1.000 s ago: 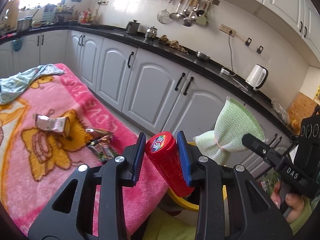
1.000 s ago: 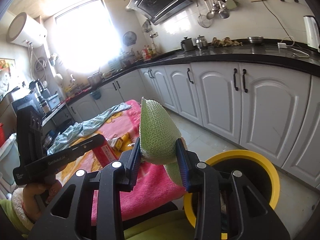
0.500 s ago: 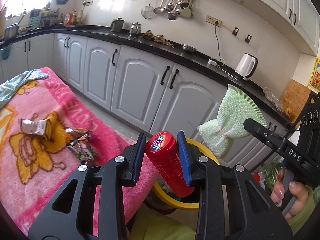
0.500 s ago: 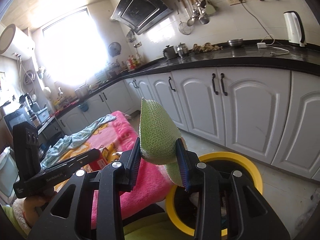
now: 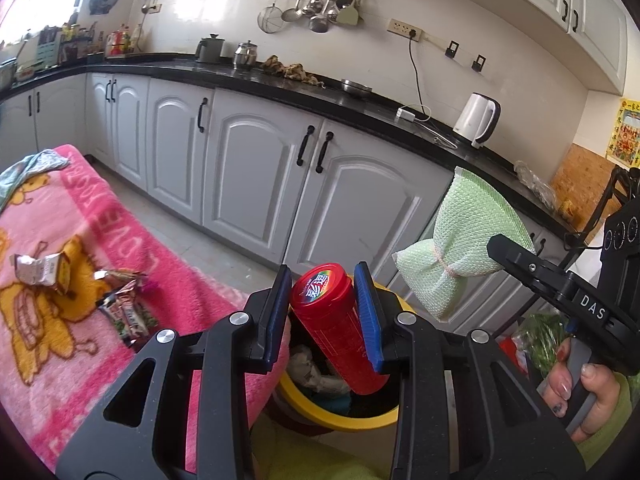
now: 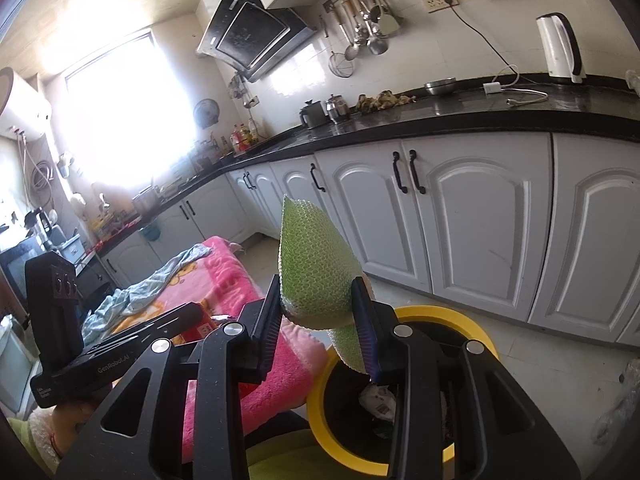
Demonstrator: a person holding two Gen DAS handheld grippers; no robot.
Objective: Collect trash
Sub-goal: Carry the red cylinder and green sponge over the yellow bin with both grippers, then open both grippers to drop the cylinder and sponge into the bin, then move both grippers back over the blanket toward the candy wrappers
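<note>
Trash bin (image 5: pixel 340 410) below me, partly filled. My left gripper (image 5: pixel 323 312) clamps a red can (image 5: pixel 340 336), right gripper (image 6: pixel 320 320) pinches a green sponge (image 6: pixel 314 272); wrappers (image 5: pixel 124 312) remain on the blanket (image 5: pixel 48 344).

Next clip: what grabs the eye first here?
The left gripper is clamped on a red can tilted over the yellow bin. The right gripper pinches a green sponge above the same bin, while wrappers lie on the pink blanket beside it.
</note>
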